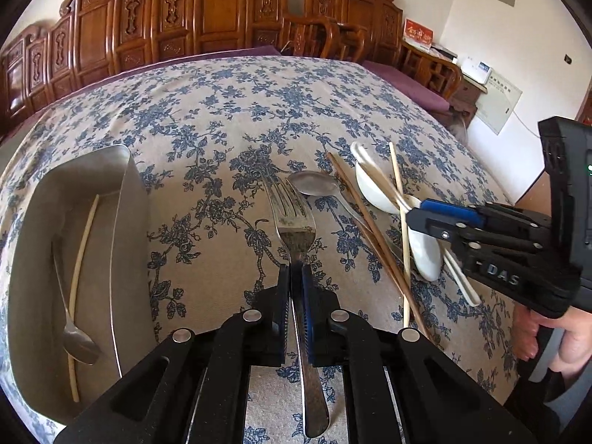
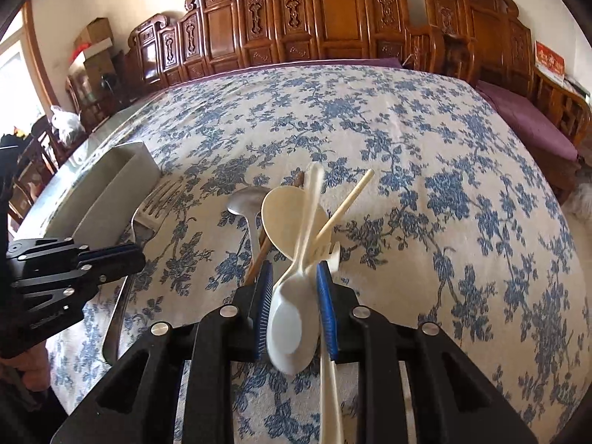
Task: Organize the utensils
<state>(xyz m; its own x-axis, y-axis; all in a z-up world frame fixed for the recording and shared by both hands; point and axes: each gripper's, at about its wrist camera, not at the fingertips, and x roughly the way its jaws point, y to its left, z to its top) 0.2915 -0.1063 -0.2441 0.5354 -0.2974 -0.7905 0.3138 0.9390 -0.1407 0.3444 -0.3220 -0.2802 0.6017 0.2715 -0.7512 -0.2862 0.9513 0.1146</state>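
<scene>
My left gripper (image 1: 295, 272) is shut on a metal fork (image 1: 294, 218) by its neck, tines pointing away over the floral cloth. A steel tray (image 1: 125, 199) at the left holds a metal spoon (image 1: 76, 340) and a pale chopstick (image 1: 83, 259). My right gripper (image 2: 294, 277) has a white plastic spoon (image 2: 292, 318) between its jaws, bowl toward the camera. It also shows in the left wrist view (image 1: 425, 218) over the pile. The pile holds a second white spoon (image 2: 281, 218), a metal spoon (image 2: 246, 201), a pale chopstick (image 2: 346, 203) and brown chopsticks (image 1: 370, 229).
The table carries a blue floral cloth (image 2: 407, 148). Carved wooden chairs (image 2: 296, 26) line the far edge, and a purple-cushioned bench (image 2: 529, 122) stands at the right. The tray's near wall (image 2: 122, 185) lies just left of the fork.
</scene>
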